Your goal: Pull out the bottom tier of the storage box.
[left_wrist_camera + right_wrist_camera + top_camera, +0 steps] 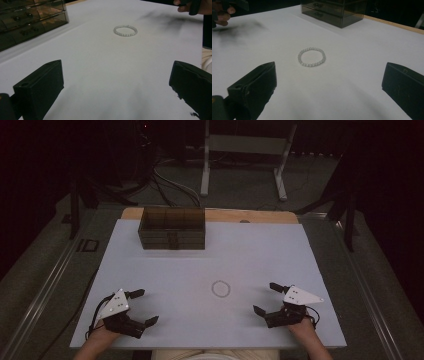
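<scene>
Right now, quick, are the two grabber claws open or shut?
Left gripper: open, holding nothing.
Right gripper: open, holding nothing; the white beaded bracelet lies on the table ahead of it.

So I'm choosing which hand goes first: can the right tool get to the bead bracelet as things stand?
Probably yes. The right tool is open, and bare table lies between it and the bead bracelet.

The high view looks forward and down over the whole tabletop from its near edge; each gripper view sits low and close near a near corner, facing inward, both sharing the bead bracelet and the far-edge drawer box
</scene>
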The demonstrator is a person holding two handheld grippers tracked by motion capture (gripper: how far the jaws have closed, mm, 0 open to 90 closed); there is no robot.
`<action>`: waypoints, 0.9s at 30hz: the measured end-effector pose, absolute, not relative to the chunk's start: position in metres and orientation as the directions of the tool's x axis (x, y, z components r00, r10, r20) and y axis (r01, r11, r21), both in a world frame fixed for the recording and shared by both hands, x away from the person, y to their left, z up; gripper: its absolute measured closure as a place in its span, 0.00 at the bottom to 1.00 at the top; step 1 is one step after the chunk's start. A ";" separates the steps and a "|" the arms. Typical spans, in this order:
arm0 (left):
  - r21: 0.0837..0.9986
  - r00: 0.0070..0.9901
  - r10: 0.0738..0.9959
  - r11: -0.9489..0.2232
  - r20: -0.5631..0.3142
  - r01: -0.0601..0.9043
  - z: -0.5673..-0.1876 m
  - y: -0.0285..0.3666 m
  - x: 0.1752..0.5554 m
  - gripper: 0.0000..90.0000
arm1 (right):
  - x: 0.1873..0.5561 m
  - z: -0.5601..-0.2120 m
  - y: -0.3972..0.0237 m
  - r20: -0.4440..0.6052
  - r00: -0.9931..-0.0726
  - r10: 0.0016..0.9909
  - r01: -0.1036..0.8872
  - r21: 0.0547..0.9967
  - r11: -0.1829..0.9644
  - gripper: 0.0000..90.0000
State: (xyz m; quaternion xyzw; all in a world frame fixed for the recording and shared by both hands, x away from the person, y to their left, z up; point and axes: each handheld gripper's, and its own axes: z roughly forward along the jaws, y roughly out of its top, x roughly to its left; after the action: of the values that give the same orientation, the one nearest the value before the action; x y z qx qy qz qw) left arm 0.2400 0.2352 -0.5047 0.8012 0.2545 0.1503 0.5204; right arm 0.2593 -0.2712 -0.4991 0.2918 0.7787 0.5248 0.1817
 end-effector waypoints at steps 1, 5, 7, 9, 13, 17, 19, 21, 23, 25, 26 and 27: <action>0.910 0.826 0.564 -0.329 -0.025 0.253 -0.505 0.235 0.240 0.01 | 0.259 -0.499 -0.271 0.019 -0.765 0.644 0.260 0.924 0.281 0.00; 0.909 0.827 0.562 -0.332 -0.024 0.252 -0.505 0.235 0.240 0.01 | 0.259 -0.499 -0.270 0.015 -0.767 0.641 0.258 0.922 0.288 0.00; 0.909 0.828 0.560 -0.333 -0.023 0.250 -0.505 0.234 0.240 0.01 | 0.258 -0.499 -0.269 0.019 -0.768 0.640 0.258 0.924 0.281 0.00; 0.909 0.829 0.558 -0.335 -0.022 0.249 -0.505 0.233 0.240 0.01 | 0.258 -0.498 -0.269 0.017 -0.769 0.639 0.255 0.924 0.283 0.00; 0.909 0.831 0.556 -0.334 -0.024 0.250 -0.505 0.233 0.240 0.01 | 0.258 -0.498 -0.269 0.013 -0.768 0.640 0.252 0.926 0.283 0.00; 0.908 0.832 0.554 -0.335 -0.026 0.252 -0.506 0.233 0.241 0.01 | 0.258 -0.498 -0.270 0.012 -0.765 0.644 0.250 0.927 0.281 0.00; 0.909 0.834 0.551 -0.333 -0.028 0.251 -0.506 0.232 0.241 0.01 | 0.257 -0.498 -0.269 0.013 -0.766 0.642 0.253 0.925 0.282 0.00; 0.909 0.836 0.549 -0.337 -0.024 0.247 -0.506 0.231 0.241 0.01 | 0.258 -0.498 -0.269 0.013 -0.769 0.640 0.252 0.925 0.284 0.00; 0.909 0.838 0.545 -0.335 -0.030 0.250 -0.506 0.230 0.242 0.01 | 0.257 -0.498 -0.268 0.009 -0.769 0.640 0.250 0.925 0.287 0.00; 0.911 0.839 0.544 -0.330 -0.030 0.246 -0.506 0.229 0.242 0.01 | 0.257 -0.498 -0.268 0.010 -0.769 0.639 0.250 0.925 0.286 0.00; 0.913 0.839 0.543 -0.323 -0.037 0.250 -0.505 0.228 0.242 0.01 | 0.257 -0.499 -0.269 0.011 -0.768 0.640 0.251 0.925 0.285 0.00; 0.918 0.840 0.541 -0.315 -0.036 0.243 -0.503 0.226 0.241 0.01 | 0.257 -0.499 -0.269 0.012 -0.767 0.641 0.252 0.925 0.284 0.00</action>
State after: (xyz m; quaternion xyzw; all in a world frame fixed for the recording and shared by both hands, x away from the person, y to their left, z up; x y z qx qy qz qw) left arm 0.2411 0.2264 -0.5031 0.7986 0.2454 0.1405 0.5313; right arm 0.2573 -0.2687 -0.4986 0.2863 0.7796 0.5253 0.1852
